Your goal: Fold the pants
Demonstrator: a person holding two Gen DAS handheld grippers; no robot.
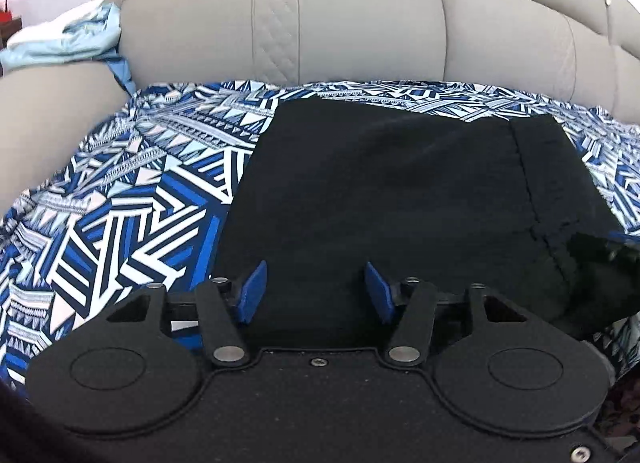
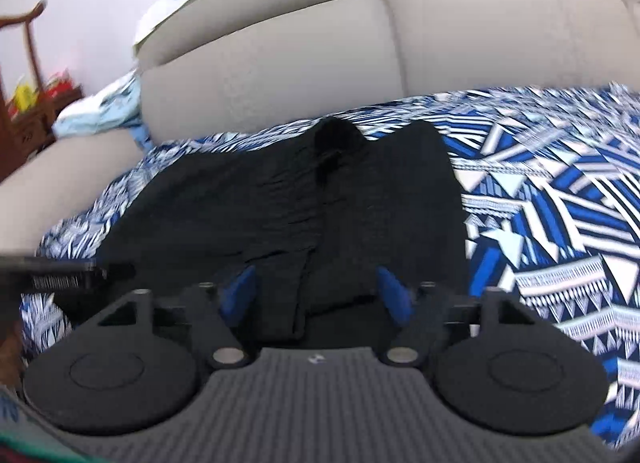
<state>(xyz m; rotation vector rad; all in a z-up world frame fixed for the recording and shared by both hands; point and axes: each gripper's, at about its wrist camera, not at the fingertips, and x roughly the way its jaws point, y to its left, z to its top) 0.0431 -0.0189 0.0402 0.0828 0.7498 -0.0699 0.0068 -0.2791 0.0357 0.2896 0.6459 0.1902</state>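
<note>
Both pairs of jaws stand apart with nothing between them: the left gripper (image 1: 316,291) with its blue-padded fingers (image 1: 252,292) hangs just over the near edge of the black fabric pants (image 1: 400,191), and the right gripper (image 2: 316,291) hovers likewise over the near hem, where a seam or overlapping edge (image 2: 304,295) runs between its fingers. The pants lie fairly flat on a blue-and-white geometric-patterned cloth (image 1: 120,203) spread over the seat of a grey upholstered sofa (image 1: 360,23); whether they are already folded once I cannot tell. The chief risk, as I judge it, is a pinch that takes up the patterned cloth along with the pants, since the two lie in contact and the black fabric hides its own layers. A shallow bite might catch only the top layer, so the fold would drag and bunch. The rumpled part of the pants at their far edge (image 2: 332,143) could spoil a clean crease. The right view is blurred, so its exact aim is uncertain. A crumpled pale blue garment (image 1: 68,39) on the sofa arm sits well apart.
</note>
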